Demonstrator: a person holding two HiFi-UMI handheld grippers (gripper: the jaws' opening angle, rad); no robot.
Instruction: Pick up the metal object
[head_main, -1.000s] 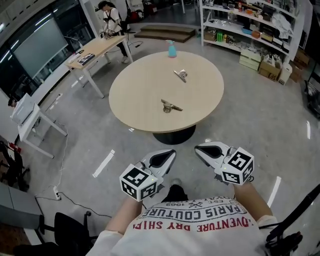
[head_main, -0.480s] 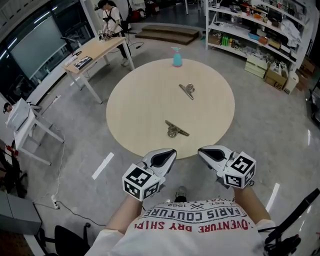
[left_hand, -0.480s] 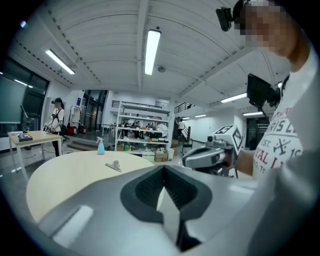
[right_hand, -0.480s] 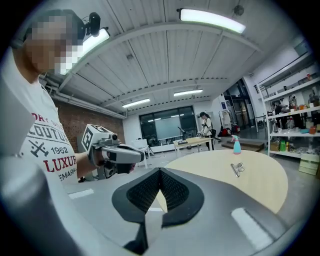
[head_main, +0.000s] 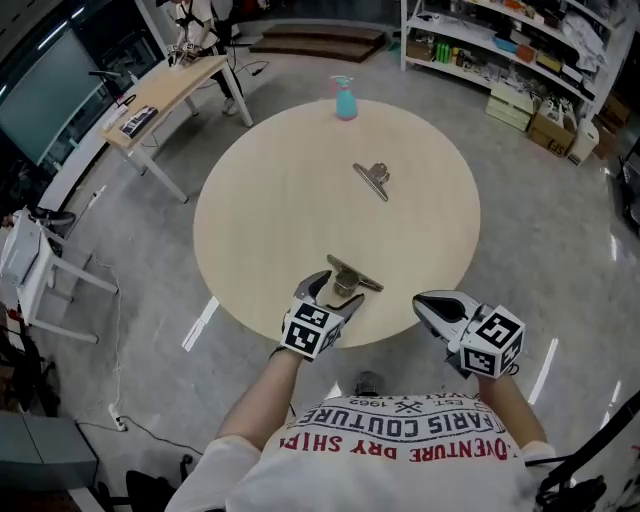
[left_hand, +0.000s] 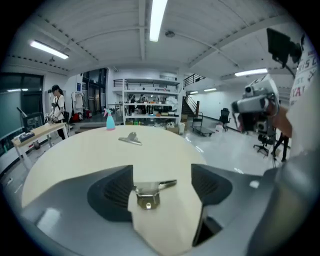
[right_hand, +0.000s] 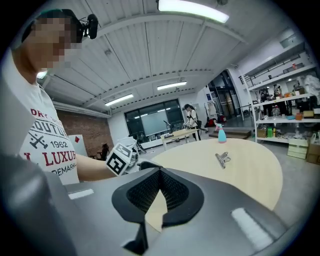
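Note:
Two metal clips lie on the round wooden table (head_main: 260, 220). The near clip (head_main: 352, 277) (left_hand: 149, 192) rests by the front edge. My left gripper (head_main: 338, 289) (left_hand: 162, 181) reaches over that edge, and its jaws are opening, with the near clip lying between them and neither pad touching it. The far clip (head_main: 372, 179) (left_hand: 131, 139) (right_hand: 222, 159) sits apart near the table's middle. My right gripper (head_main: 424, 301) (right_hand: 159, 173) hangs off the table's front right, shut on nothing.
A blue spray bottle (head_main: 345, 100) (left_hand: 109, 121) stands at the table's far edge. A long wooden desk (head_main: 165, 95) is at the back left and stocked shelves (head_main: 500, 50) at the back right. A small white table (head_main: 30, 250) stands at the left.
I have come closer to the table. My left gripper moved forward over the front edge to the near clip and its jaws opened. The right gripper stayed near my body.

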